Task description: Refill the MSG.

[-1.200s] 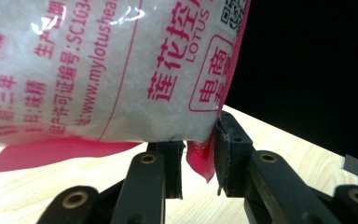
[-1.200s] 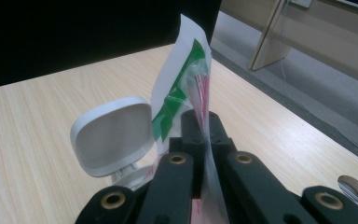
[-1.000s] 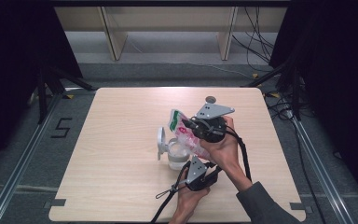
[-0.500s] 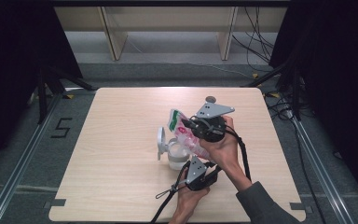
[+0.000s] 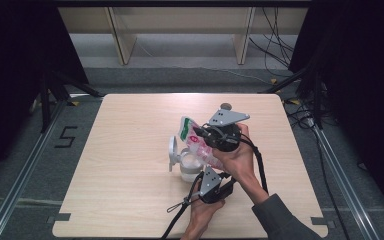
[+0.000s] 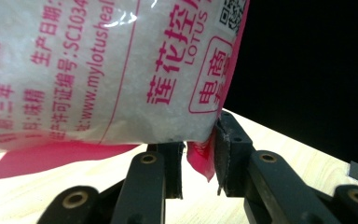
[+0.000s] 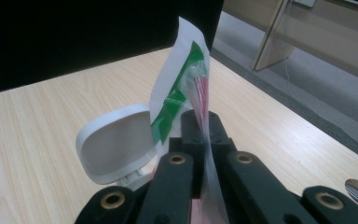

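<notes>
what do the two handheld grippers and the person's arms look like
Both the left gripper and right gripper have black bodies and jaws with brass-coloured pivot pins, each topped by a grey three-cornered plate and trailing a black cable. The right forearm wears a dark grey sleeve.

- Worktop (image 5: pixel 130 165): left half bare, open to approach.
- Centre blocked: container (image 5: pixel 190 165) with raised lid (image 5: pixel 172 150), bag (image 5: pixel 197 142) tilted above, both hand-held grippers gripping bag.
- Round hole (image 5: pixel 225 106) at far edge.

High view: fixed above my side, looking forward and down over the whole table (image 5: pixel 130 200).
Left gripper view: rides my left tongs, pressed close under the bag (image 6: pixel 98 70).
Right gripper view: rides my right tongs, close, facing across the tabletop.
Shared: bag, tabletop.
</notes>
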### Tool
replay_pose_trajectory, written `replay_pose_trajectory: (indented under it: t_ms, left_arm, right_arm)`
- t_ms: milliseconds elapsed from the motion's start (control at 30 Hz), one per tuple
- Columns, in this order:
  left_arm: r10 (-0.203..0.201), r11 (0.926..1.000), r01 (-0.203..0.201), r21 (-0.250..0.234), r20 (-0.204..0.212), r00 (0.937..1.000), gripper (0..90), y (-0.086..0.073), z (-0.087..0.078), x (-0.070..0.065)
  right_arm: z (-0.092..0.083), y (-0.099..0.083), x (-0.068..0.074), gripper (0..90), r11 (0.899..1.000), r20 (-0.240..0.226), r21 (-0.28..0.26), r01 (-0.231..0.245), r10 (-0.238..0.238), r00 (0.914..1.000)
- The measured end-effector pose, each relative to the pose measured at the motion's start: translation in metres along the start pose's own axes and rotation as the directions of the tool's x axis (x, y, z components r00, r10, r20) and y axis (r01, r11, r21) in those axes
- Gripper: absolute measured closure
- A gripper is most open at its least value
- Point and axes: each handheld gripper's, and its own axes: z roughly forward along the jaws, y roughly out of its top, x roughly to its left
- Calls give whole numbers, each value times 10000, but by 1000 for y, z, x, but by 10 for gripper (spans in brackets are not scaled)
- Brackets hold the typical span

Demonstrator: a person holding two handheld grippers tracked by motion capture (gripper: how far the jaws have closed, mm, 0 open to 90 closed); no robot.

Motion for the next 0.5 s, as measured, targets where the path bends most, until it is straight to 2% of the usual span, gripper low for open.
replay_pose_trajectory:
  t_ms: [33, 100, 133, 167, 233, 267, 300, 400, 467, 500]
  left_arm:
    - [-56, 10000, 56, -7, 26, 10000, 737, 0, 0, 0]
    - [-23, 10000, 23, 52, -3, 10000, 738, 0, 1, -1]
    - [-84, 9999, 85, -146, 80, 9999, 737, -1, 2, -1]
    - [-46, 10000, 46, 3, -112, 9999, 737, 0, 1, -2]
    - [-54, 10000, 54, 18, -92, 9999, 737, 0, 1, -2]
    - [-75, 10000, 75, 17, -79, 9999, 737, 0, 2, -2]
    - [-116, 9998, 117, -140, 14, 9999, 737, -1, 3, -2]
    - [-147, 9997, 146, -190, -32, 9999, 737, 0, 3, -2]
    - [-149, 9997, 148, -169, -98, 9998, 737, 0, 3, -3]
    - [-177, 9997, 177, -179, -22, 9998, 737, -1, 4, -3]
  right_arm:
    - [0, 0, 1, 900, 9999, -4, 1, -119, 119, 9999]
    - [1, -1, 2, 900, 10000, 101, -44, -72, 73, 9999]
    - [1, 0, 2, 900, 10000, 76, 38, 0, 0, 10000]
    - [0, 0, 2, 900, 9999, 8, 139, -43, 43, 10000]
    - [-1, -1, 2, 900, 9998, 15, 18, -173, 173, 9998]
    - [-1, -1, 1, 900, 10000, 121, -87, -12, 14, 9999]
    - [0, -1, 2, 900, 9999, 161, -78, -79, 80, 9998]
    - [0, 0, 1, 900, 10000, 94, -11, 68, -68, 9999]
    - [0, 0, 2, 900, 10000, 102, -63, -45, 46, 9999]
    - [1, 0, 2, 900, 9999, 120, -20, 111, -110, 9999]
